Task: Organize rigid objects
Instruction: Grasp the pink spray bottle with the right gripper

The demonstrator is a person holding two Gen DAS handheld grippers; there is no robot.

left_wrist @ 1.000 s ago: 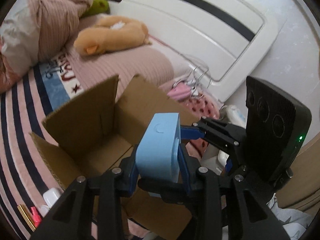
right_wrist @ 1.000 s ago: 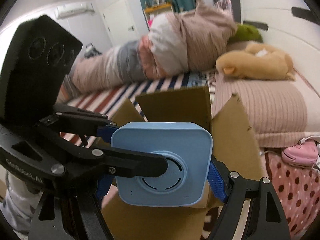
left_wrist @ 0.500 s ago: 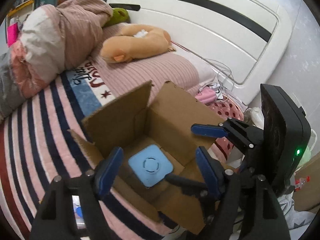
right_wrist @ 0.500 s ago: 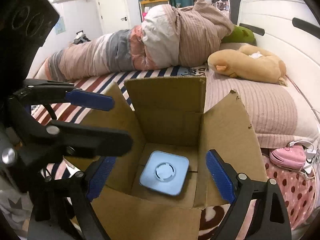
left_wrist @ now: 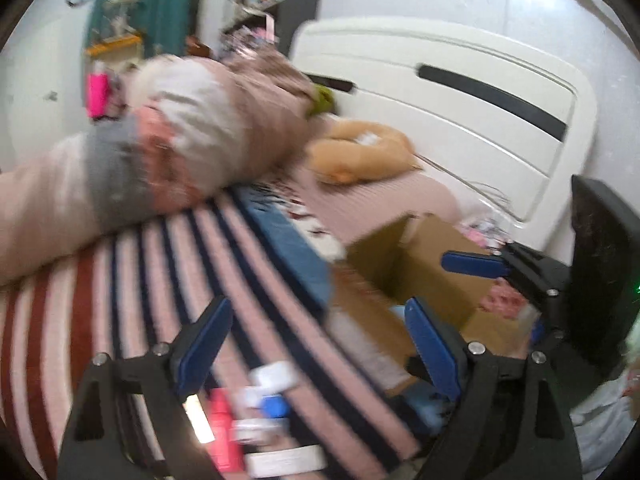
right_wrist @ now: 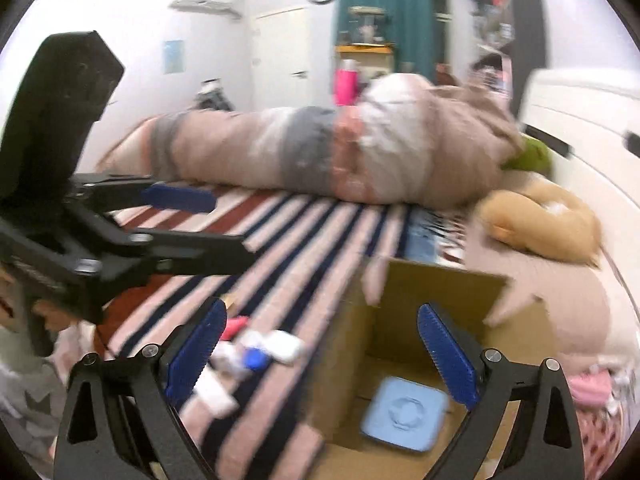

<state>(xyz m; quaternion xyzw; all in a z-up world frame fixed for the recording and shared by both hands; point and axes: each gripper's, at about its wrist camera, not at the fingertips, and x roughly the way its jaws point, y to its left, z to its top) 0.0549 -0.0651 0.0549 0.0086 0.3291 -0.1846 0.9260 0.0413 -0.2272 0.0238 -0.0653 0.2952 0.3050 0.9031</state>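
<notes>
A light blue square device (right_wrist: 404,414) lies flat on the floor of an open cardboard box (right_wrist: 436,292) on the striped bed. The box also shows in the left wrist view (left_wrist: 420,264). My right gripper (right_wrist: 320,354) is open and empty, above the box's left wall. My left gripper (left_wrist: 316,344) is open and empty, over the bedspread left of the box. Small loose objects, white, blue and pink (right_wrist: 256,348), lie on the bed left of the box; they show blurred in the left wrist view (left_wrist: 260,404).
A rolled duvet (right_wrist: 340,156) lies across the far side of the bed. An orange plush toy (right_wrist: 536,216) rests near the white headboard (left_wrist: 460,108). Both views are motion-blurred.
Both grippers let go of the blue device, which now lies in the box. Both have since swung left, away from over the box, towards the loose objects.
</notes>
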